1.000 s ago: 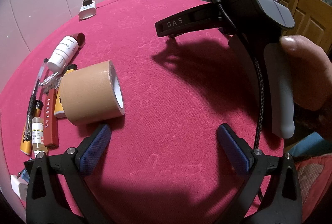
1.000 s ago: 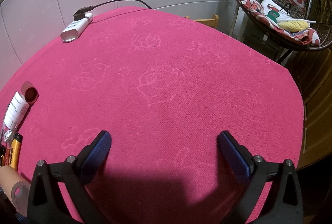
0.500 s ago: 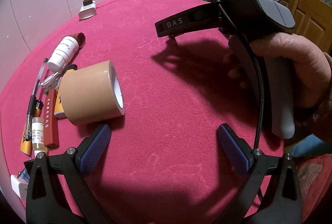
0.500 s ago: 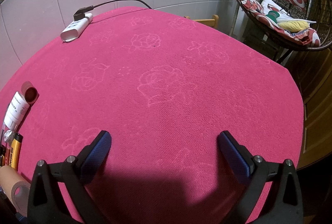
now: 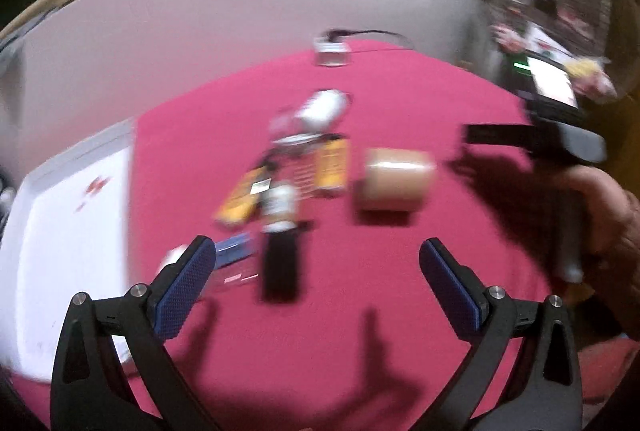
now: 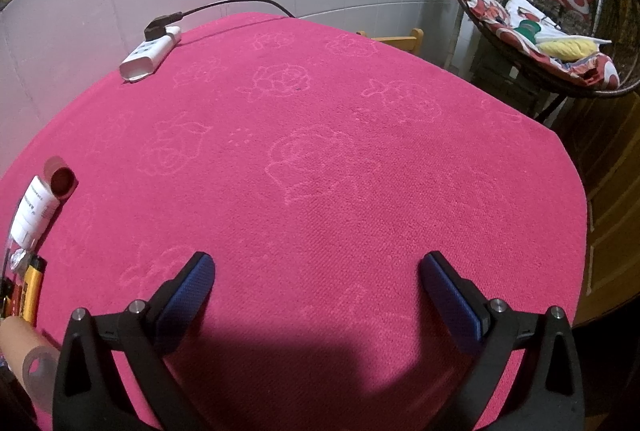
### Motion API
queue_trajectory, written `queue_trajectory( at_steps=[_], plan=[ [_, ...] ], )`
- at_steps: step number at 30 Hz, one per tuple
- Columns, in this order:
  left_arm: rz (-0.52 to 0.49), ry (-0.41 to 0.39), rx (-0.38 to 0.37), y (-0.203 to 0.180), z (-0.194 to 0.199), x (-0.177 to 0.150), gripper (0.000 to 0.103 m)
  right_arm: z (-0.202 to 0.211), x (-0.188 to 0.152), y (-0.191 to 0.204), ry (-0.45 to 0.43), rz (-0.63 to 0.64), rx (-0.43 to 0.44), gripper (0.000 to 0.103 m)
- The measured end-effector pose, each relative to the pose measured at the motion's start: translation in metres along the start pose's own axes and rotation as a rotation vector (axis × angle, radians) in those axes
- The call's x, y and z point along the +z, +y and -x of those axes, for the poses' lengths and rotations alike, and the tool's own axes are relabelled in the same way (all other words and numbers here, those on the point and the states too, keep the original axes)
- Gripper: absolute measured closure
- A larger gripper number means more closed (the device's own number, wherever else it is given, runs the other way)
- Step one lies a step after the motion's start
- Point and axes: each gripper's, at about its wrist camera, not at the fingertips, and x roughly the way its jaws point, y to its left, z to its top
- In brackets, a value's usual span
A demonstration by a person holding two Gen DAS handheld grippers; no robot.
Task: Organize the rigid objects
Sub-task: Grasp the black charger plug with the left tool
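The left wrist view is motion-blurred. A cluster of small items lies mid-cloth: a brown tape roll (image 5: 396, 180), a white bottle (image 5: 322, 108), a small vial (image 5: 280, 207), yellow objects (image 5: 330, 167) and a dark flat piece (image 5: 281, 267). My left gripper (image 5: 318, 283) hangs open above the cloth, just short of the cluster. The other gripper's body, held by a hand (image 5: 600, 207), shows at the right. In the right wrist view my right gripper (image 6: 318, 291) is open over bare pink cloth; the white bottle (image 6: 34, 213), a yellow lighter (image 6: 32, 289) and the tape roll (image 6: 28, 355) sit at the far left edge.
A white tray (image 5: 68, 231) rests at the cloth's left edge. A white power strip (image 6: 150, 53) with a black cable lies at the back by the tiled wall. A hanging wicker chair (image 6: 540, 31) with cushions stands beyond the table's right side.
The left gripper has swung fast to the left and pulled back, so the item cluster now sits ahead of it and the white tray has come into view. The right gripper has not moved.
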Motion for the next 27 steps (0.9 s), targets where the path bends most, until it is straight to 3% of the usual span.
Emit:
queue_trajectory(
  at_steps=[3, 10, 12, 14, 22, 25, 27],
  plan=[
    [0.056, 0.053, 0.055, 0.02, -0.008, -0.01, 0.0, 0.002, -0.001, -0.004, -0.004, 0.004, 0.02, 0.0],
    [0.024, 0.105, 0.048, 0.005, -0.031, -0.009, 0.002, 0.003, -0.001, -0.005, -0.011, -0.006, 0.048, 0.0],
    [0.011, 0.122, 0.07, 0.007, -0.037, -0.009, 0.011, 0.002, 0.0, -0.002, -0.006, 0.005, 0.033, 0.0],
    [0.003, 0.145, 0.087, 0.004, -0.043, -0.009, 0.03, 0.001, 0.0, 0.001, -0.001, 0.016, 0.019, 0.0],
    [0.0, 0.176, 0.121, -0.003, -0.058, -0.006, 0.033, 0.002, -0.001, -0.003, -0.004, 0.008, 0.031, 0.0],
    [0.012, 0.17, 0.107, -0.003, -0.058, -0.006, 0.055, 0.007, -0.003, -0.01, -0.023, -0.019, 0.09, 0.0],
    [0.012, 0.166, 0.11, -0.003, -0.058, -0.005, 0.072, 0.013, -0.005, -0.015, -0.039, -0.041, 0.175, 0.0]
  ],
)
